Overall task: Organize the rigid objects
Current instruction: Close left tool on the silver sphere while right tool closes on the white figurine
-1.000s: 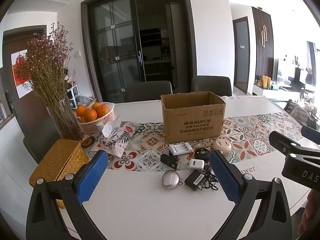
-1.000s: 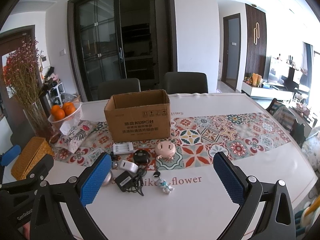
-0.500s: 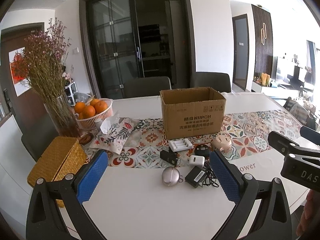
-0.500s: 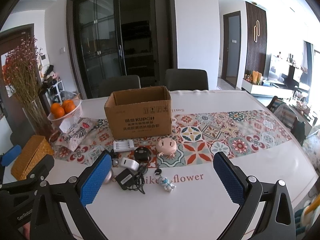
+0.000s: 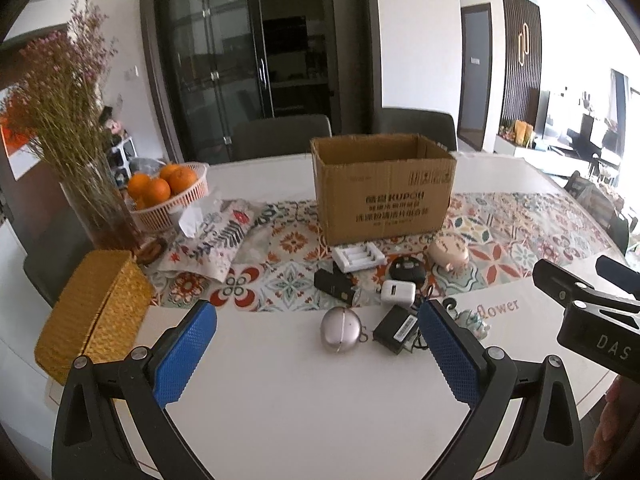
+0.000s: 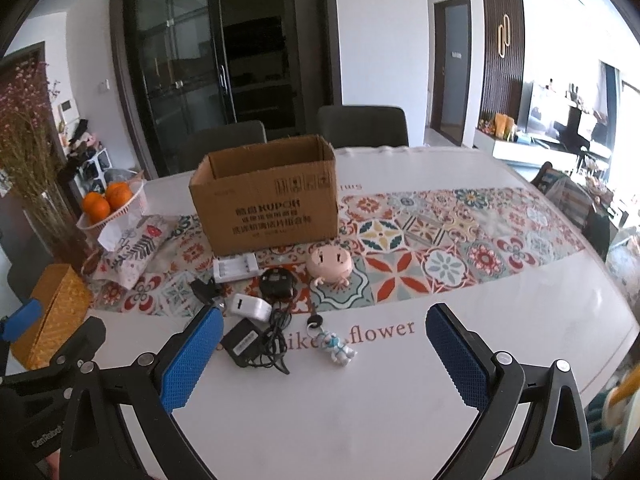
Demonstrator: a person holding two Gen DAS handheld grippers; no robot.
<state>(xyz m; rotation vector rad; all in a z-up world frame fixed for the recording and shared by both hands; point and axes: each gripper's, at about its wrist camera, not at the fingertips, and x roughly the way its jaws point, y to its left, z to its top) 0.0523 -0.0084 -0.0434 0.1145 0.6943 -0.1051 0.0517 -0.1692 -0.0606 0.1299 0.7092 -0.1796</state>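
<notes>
An open cardboard box point(image 5: 382, 188) point(image 6: 266, 200) stands on the patterned runner. In front of it lie a white battery charger point(image 5: 359, 257) point(image 6: 236, 268), a round black device point(image 5: 407, 270) point(image 6: 276, 280), a pink figurine point(image 5: 448, 255) point(image 6: 330, 266), a black clip-like gadget point(image 5: 334, 285), a white plug adapter point(image 5: 398, 293) point(image 6: 250, 306), a silver ball point(image 5: 341, 330), a black power adapter with cable point(image 5: 394, 330) point(image 6: 244, 342) and a small keychain figure point(image 6: 336, 348). My left gripper point(image 5: 316, 354) is open, hovering short of the silver ball. My right gripper point(image 6: 324, 364) is open, near the keychain figure.
A woven yellow box point(image 5: 90, 312), a vase of dried flowers point(image 5: 80, 160), a basket of oranges point(image 5: 166, 192) and a patterned tissue pouch point(image 5: 216, 236) occupy the table's left. Chairs point(image 6: 362, 126) stand behind the table. A hand point(image 5: 612, 428) shows at the lower right.
Both views have drawn closer to the table, with the box and small items sitting lower and larger. Both grippers stay open and nothing on the table moved.
</notes>
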